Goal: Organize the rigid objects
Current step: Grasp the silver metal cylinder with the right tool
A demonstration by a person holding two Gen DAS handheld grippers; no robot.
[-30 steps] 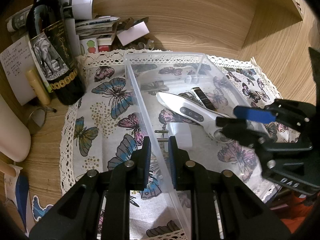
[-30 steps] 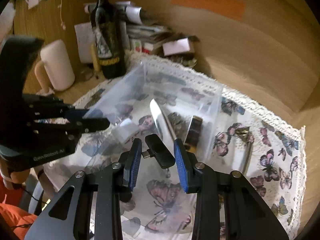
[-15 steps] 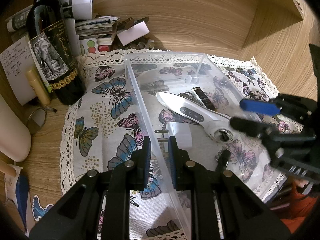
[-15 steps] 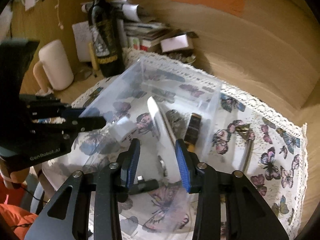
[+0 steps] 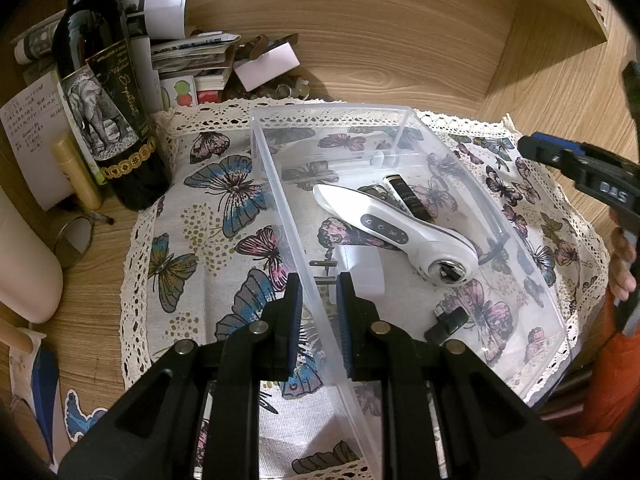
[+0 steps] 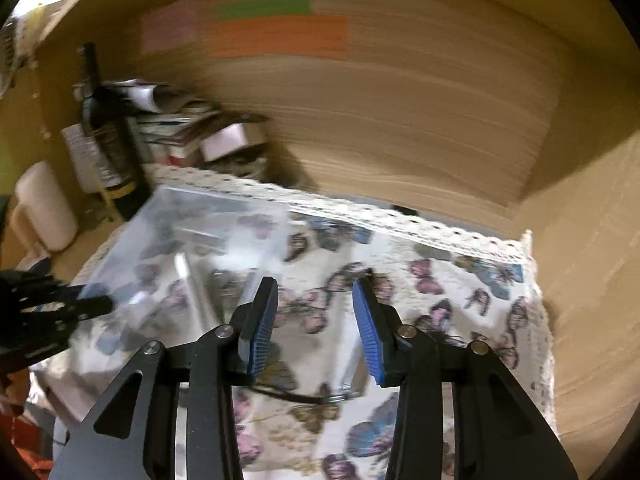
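Black adapter [image 5: 447,323] now inside clear bin [image 5: 404,109].

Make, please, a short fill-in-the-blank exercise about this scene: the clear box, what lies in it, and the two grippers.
1. The left gripper is closed on the ____ of the clear plastic box.
2. The white handheld device lies ____ the box.
3. The right gripper holds ____.
4. The wine bottle stands ____ the box.

Missing words: wall; inside; nothing; outside
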